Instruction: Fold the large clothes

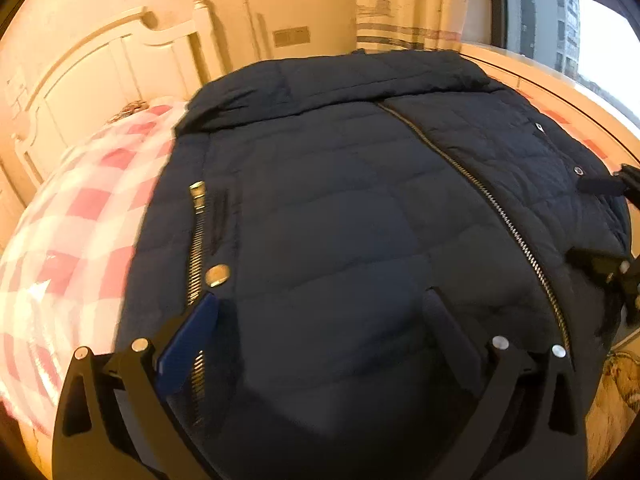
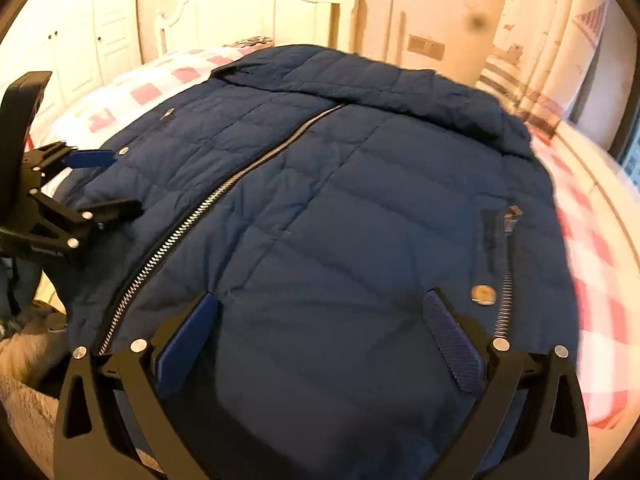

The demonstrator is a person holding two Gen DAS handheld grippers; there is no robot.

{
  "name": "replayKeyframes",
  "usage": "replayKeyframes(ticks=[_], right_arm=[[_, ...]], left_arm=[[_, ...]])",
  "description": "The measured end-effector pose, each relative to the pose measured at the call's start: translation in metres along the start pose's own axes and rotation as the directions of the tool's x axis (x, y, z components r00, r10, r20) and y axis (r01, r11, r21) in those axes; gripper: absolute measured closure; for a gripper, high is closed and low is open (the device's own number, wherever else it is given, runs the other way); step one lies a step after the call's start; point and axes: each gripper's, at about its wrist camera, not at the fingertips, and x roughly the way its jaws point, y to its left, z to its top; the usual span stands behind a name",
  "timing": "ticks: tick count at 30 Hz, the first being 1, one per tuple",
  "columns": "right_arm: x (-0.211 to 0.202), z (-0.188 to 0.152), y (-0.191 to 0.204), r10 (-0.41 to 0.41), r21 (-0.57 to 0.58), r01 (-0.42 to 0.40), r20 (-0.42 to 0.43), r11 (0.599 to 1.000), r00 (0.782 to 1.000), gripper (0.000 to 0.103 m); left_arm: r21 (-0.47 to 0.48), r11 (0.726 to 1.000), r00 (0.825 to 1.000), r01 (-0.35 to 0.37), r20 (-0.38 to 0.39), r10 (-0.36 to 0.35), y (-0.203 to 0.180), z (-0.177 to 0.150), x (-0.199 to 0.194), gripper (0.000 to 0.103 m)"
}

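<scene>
- A navy quilted jacket (image 2: 320, 208) lies spread front-up on a bed, its collar toward the headboard and its hem toward the cameras.
- A silver main zipper (image 2: 208, 204) runs closed up the middle of the jacket, from the hem to the collar.
- On each side of the front sits a zipped pocket (image 1: 197, 240) with a brass snap (image 1: 217, 275) beside it.
- The left gripper (image 1: 320, 304) hangs over the hem half of the jacket with its 2 fingers spread wide apart, holding nothing; whether the pads touch the fabric cannot be told.
- The right gripper (image 2: 320, 304) hangs over the same end of the jacket, its 2 blue-padded fingers (image 2: 454, 344) also spread wide and closed on nothing.
- Each gripper shows at the edge of the other's view, near the jacket's side.
- Under the jacket is a red-and-white checked bedsheet (image 1: 68, 240).
- Behind stand a white headboard (image 2: 256, 4), a cream wall and a patterned curtain (image 1: 412, 4) beside a window (image 1: 560, 28).
</scene>
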Motion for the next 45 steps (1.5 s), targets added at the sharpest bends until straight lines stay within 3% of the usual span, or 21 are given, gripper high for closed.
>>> replayKeyframes(ticks=[5, 7, 9, 15, 18, 22, 24, 27, 32, 34, 36, 39, 41, 45], right_arm=[[-0.015, -0.014, -0.032, -0.120, 0.124, 0.113, 0.049, 0.986, 0.992, 0.005], [-0.010, -0.024, -0.044, -0.171, 0.173, 0.166, 0.016, 0.971, 0.985, 0.005], [-0.006, -0.034, -0.051, -0.137, 0.197, 0.127, 0.034, 0.972, 0.990, 0.004], [-0.008, -0.023, -0.047, -0.170, 0.196, 0.169, -0.010, 0.966, 0.985, 0.005], [-0.016, -0.019, -0.038, -0.163, 0.182, 0.154, 0.036, 0.971, 0.986, 0.005], [-0.010, -0.019, -0.013, -0.090, 0.096, 0.085, 0.049, 0.992, 0.995, 0.005], [-0.001, -0.023, 0.000, -0.121, 0.034, 0.119, 0.051, 0.992, 0.991, 0.004], [-0.003, -0.019, -0.008, -0.103, 0.056, 0.101, 0.028, 0.993, 0.994, 0.004], [-0.023, -0.024, -0.024, -0.175, 0.101, 0.170, 0.049, 0.980, 0.983, 0.005], [-0.013, -0.034, -0.036, -0.172, 0.140, 0.169, 0.010, 0.976, 0.985, 0.005], [-0.012, -0.044, -0.043, -0.134, 0.185, 0.120, 0.064, 0.975, 0.989, 0.004], [-0.014, -0.034, -0.038, -0.157, 0.176, 0.151, 0.017, 0.973, 0.988, 0.005], [-0.021, -0.028, -0.034, -0.167, 0.162, 0.157, 0.046, 0.974, 0.985, 0.005], [-0.026, -0.037, -0.047, -0.203, 0.180, 0.194, 0.033, 0.964, 0.979, 0.005]], left_arm=[[-0.021, 0.997, 0.997, -0.069, 0.027, 0.069, 0.016, -0.018, -0.019, 0.002], [-0.054, 0.998, 0.999, -0.043, 0.002, 0.043, 0.027, -0.025, -0.015, 0.002], [-0.101, 0.995, 1.000, -0.005, -0.003, 0.004, 0.035, -0.031, -0.012, 0.002], [-0.080, 0.997, 1.000, -0.019, 0.001, 0.019, 0.032, -0.030, -0.010, 0.002], [-0.087, 0.996, 1.000, -0.011, 0.001, 0.011, 0.033, -0.030, -0.009, 0.002], [-0.088, 0.996, 1.000, -0.010, 0.001, 0.010, 0.033, -0.030, -0.009, 0.002], [-0.088, 0.996, 1.000, -0.010, 0.001, 0.010, 0.033, -0.030, -0.009, 0.002], [-0.082, 0.996, 1.000, -0.020, -0.002, 0.020, 0.033, -0.029, -0.011, 0.002], [-0.080, 0.994, 0.996, -0.075, 0.035, 0.077, 0.043, -0.047, -0.031, 0.002], [-0.134, 0.991, 0.999, -0.022, 0.034, 0.027, 0.058, -0.061, -0.031, 0.002], [-0.164, 0.986, 0.999, 0.016, 0.049, -0.008, 0.065, -0.066, -0.032, 0.002], [-0.124, 0.992, 0.998, -0.027, 0.045, 0.032, 0.058, -0.063, -0.034, 0.002], [-0.126, 0.991, 0.997, -0.038, 0.062, 0.046, 0.059, -0.061, -0.039, 0.002], [-0.222, 0.975, 0.996, -0.015, 0.081, 0.034, 0.082, -0.064, -0.046, 0.002]])
